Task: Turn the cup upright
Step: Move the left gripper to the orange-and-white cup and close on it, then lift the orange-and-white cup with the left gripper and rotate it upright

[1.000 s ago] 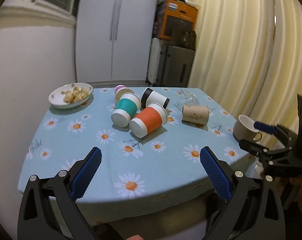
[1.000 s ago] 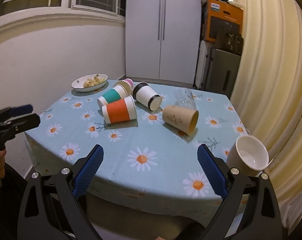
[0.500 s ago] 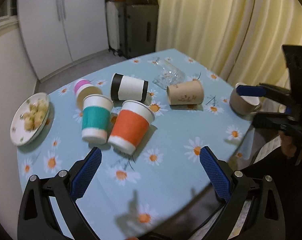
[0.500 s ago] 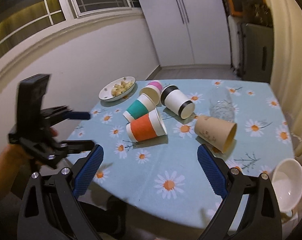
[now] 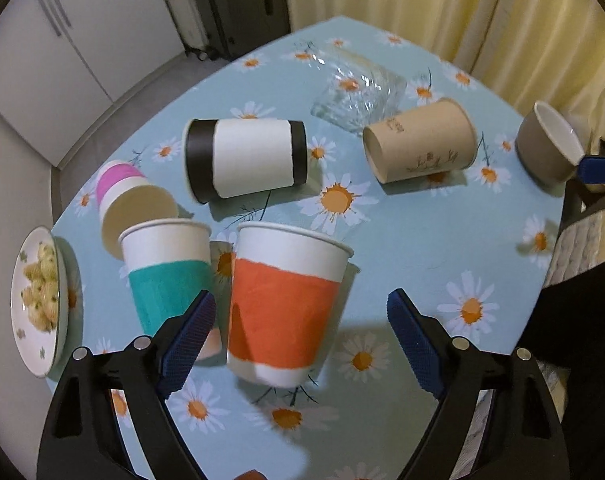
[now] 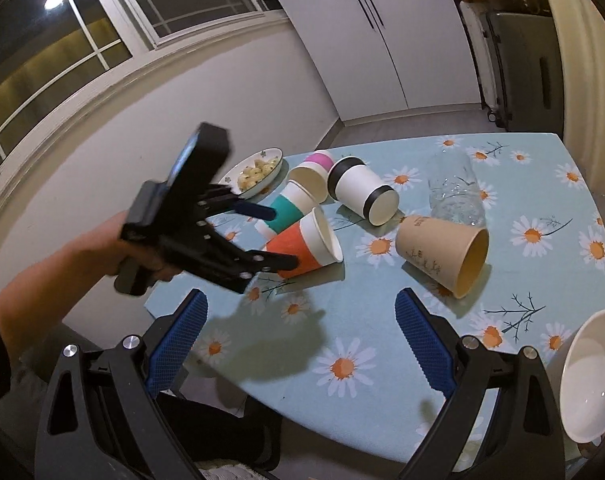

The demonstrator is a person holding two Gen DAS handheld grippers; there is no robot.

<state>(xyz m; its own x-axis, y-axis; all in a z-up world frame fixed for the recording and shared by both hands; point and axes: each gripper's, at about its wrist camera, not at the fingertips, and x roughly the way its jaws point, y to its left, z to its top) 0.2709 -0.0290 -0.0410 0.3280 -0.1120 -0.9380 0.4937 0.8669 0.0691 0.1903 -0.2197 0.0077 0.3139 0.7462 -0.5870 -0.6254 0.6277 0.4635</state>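
Note:
Several paper cups lie on their sides on the daisy tablecloth. An orange-sleeved cup (image 5: 282, 300) lies just ahead of my open left gripper (image 5: 302, 336), its base between the fingers, untouched. It also shows in the right wrist view (image 6: 302, 244), with the left gripper (image 6: 278, 240) open around it. Beside it lie a teal cup (image 5: 166, 276), a pink cup (image 5: 122, 196), a black-and-white cup (image 5: 246, 160) and a kraft cup (image 5: 422, 148). My right gripper (image 6: 302, 344) is open and empty above the table's near edge.
A clear glass (image 5: 358, 88) lies behind the kraft cup. A grey mug (image 5: 546, 148) lies at the table's right edge; it also shows in the right wrist view (image 6: 590, 372). A plate of food (image 5: 38, 300) sits at the left. Curtains hang behind the table.
My left gripper has moved forward and down over the table until the orange cup sits between its open fingers. My right gripper has shifted slightly, still open.

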